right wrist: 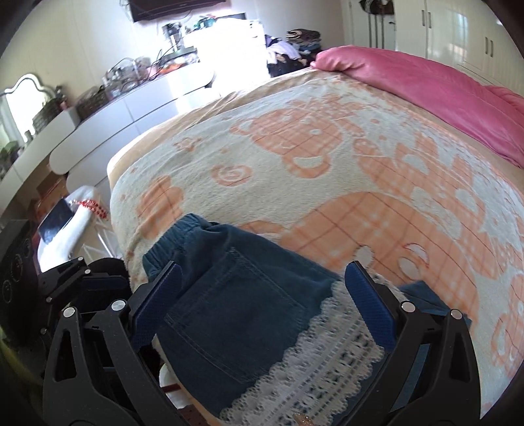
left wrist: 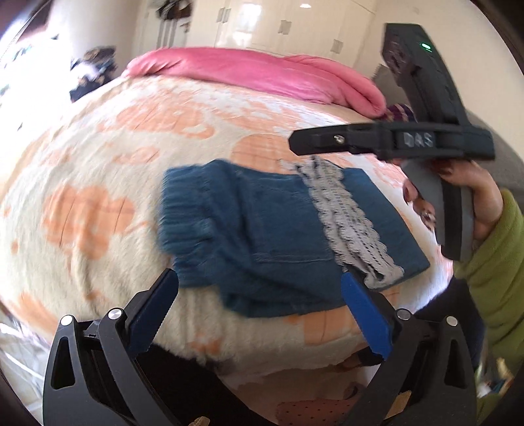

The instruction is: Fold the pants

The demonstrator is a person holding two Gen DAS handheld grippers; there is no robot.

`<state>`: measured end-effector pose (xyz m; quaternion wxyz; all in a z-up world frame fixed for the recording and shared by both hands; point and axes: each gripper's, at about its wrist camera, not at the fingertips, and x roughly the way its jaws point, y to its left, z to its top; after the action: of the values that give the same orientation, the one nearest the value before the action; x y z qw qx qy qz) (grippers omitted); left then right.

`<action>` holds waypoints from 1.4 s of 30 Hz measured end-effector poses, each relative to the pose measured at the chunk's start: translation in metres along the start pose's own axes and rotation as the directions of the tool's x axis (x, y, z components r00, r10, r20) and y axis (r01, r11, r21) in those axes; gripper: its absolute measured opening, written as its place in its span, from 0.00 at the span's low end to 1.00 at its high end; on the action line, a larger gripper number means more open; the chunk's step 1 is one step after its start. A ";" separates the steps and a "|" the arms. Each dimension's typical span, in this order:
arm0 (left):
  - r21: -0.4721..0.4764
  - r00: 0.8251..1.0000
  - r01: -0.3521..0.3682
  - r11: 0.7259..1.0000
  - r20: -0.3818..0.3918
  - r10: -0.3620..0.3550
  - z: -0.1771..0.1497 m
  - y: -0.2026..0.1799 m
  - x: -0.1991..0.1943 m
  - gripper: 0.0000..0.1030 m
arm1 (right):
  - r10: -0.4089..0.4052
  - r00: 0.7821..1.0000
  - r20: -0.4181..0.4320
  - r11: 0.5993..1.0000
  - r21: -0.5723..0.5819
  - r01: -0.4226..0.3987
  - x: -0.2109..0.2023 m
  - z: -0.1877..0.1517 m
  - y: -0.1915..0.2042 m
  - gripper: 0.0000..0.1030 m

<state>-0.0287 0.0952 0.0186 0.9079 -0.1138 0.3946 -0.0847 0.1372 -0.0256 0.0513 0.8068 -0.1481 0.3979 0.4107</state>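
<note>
The blue denim pants (left wrist: 262, 229) lie folded into a compact bundle near the front edge of the bed, with an elastic waistband (left wrist: 183, 222) at the left and a white lace trim (left wrist: 347, 222) across the right part. My left gripper (left wrist: 258, 278) is open and empty, just short of the bundle's near edge. The right gripper body (left wrist: 425, 131) hangs above the pants' right end, in a hand with a green sleeve. In the right wrist view, my right gripper (right wrist: 262, 275) is open and empty, over the pants (right wrist: 235, 311) and lace trim (right wrist: 311, 377).
The bed carries a cream and orange patterned blanket (left wrist: 98, 183), also in the right wrist view (right wrist: 327, 164). A pink duvet (left wrist: 262, 72) lies along its far side. A white dresser with clutter (right wrist: 114, 98) stands left of the bed. White wardrobes (left wrist: 294, 23) line the back wall.
</note>
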 end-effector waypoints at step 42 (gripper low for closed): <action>-0.171 0.947 0.303 0.938 -0.059 -0.317 0.051 -0.061 0.086 0.96 | 0.395 0.912 0.109 0.907 0.110 -0.406 -0.024 -0.004 -0.072 0.26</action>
<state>0.0628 0.0224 0.0091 0.8533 -0.2430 0.4158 -0.1998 0.1832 -0.0859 0.0609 0.7292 0.0073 0.4114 0.5467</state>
